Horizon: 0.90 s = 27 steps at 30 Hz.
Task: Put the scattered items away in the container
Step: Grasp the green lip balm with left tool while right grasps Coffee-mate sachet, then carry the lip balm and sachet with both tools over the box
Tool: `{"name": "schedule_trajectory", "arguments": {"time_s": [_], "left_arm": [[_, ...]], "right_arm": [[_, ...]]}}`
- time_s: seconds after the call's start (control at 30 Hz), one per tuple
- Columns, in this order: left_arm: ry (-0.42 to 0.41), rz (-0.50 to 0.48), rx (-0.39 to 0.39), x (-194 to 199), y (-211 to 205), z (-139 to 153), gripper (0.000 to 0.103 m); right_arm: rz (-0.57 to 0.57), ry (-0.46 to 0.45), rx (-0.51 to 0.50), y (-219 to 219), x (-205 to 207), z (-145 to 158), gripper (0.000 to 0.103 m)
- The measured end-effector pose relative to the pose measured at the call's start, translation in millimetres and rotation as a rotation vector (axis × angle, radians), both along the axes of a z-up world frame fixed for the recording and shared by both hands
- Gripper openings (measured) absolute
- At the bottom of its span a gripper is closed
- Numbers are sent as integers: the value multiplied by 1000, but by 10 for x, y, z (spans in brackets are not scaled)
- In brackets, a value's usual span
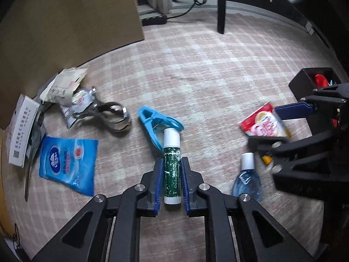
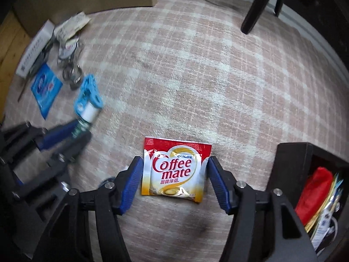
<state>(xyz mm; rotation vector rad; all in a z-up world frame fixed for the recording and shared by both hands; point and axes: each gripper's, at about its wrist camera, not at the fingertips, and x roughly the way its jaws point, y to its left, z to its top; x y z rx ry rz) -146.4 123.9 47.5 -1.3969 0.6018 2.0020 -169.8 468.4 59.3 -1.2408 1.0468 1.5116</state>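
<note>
My left gripper [image 1: 172, 163] is shut on a green lip-balm tube [image 1: 172, 168] with a white cap, held just above the carpet. My right gripper [image 2: 174, 163] is shut on a red and white Coffee mate sachet [image 2: 174, 168], its pads pressing both edges; the sachet also shows in the left wrist view [image 1: 264, 123]. The black container [image 2: 305, 174] stands at the right with red and yellow packets inside; it also shows in the left wrist view [image 1: 314, 83]. On the carpet lie a blue clothes peg [image 1: 157, 124], a blue tissue pack [image 1: 67, 163] and a small clear bottle [image 1: 247, 179].
A white box [image 1: 19, 131], crumpled wrappers [image 1: 65, 87] and a black strap [image 1: 109, 118] lie at the left beside a large cardboard box [image 1: 65, 21]. A dark table leg [image 1: 220, 15] and a power strip [image 1: 153, 19] stand at the far side.
</note>
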Motion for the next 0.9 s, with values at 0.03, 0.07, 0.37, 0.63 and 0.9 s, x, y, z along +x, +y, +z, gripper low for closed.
{"name": "schedule_trajectory", "arguments": {"time_s": [0.03,0.07,0.37,0.63,0.9], "left_arm": [[-4,7,4,-8,-6,-4,14],[-8,12,7,-3,8,-9,14],[-66,57,63,-45,-150,69,14],[-38,49,98,64,-122,315,14],[-18,0,135,164,149,613,14]], "right_arm": [[3,-12,5,3,-12,5,54],[0,-11,7,5,-12,14,50],[-59,72,-14,75,322,113,37],[-128,158,-4,154,450,287,35],[-158,186,97,-376,1190,827,35]]}}
